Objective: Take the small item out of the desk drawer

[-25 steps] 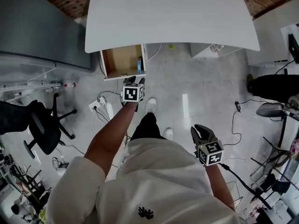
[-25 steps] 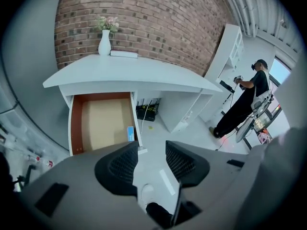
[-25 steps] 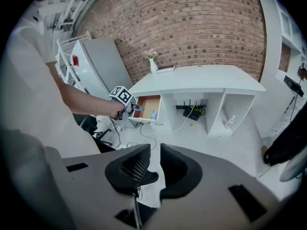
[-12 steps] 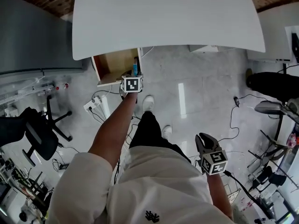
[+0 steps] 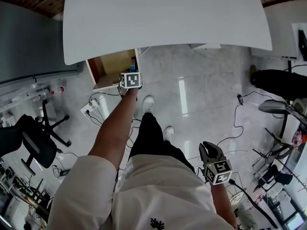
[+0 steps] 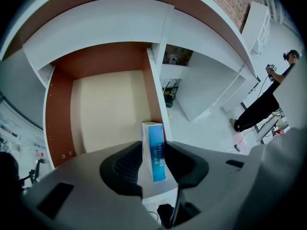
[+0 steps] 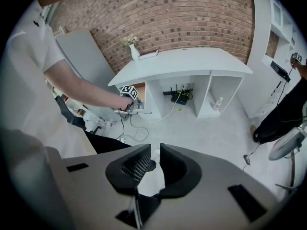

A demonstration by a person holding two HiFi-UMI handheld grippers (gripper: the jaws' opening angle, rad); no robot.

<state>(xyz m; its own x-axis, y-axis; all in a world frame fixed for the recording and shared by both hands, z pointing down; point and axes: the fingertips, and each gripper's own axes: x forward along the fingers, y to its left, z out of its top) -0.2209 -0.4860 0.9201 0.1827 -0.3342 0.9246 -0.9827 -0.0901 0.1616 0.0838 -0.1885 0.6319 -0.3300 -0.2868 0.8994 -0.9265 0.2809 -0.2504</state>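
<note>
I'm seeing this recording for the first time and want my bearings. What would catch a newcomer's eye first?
The open drawer under the white desk stands out, bare but for a small blue-and-white box upright by its right wall. The left gripper straddles that box; its jaws have just been closing, with no firm pinch visible yet. The right gripper hangs empty at the person's side.

The white bench (image 5: 163, 13) bears a vase (image 7: 134, 51) on its top. Its open drawer (image 6: 105, 114), pale-bottomed, holds a small blue box (image 6: 156, 152) standing upright just beside the right wall.
</note>
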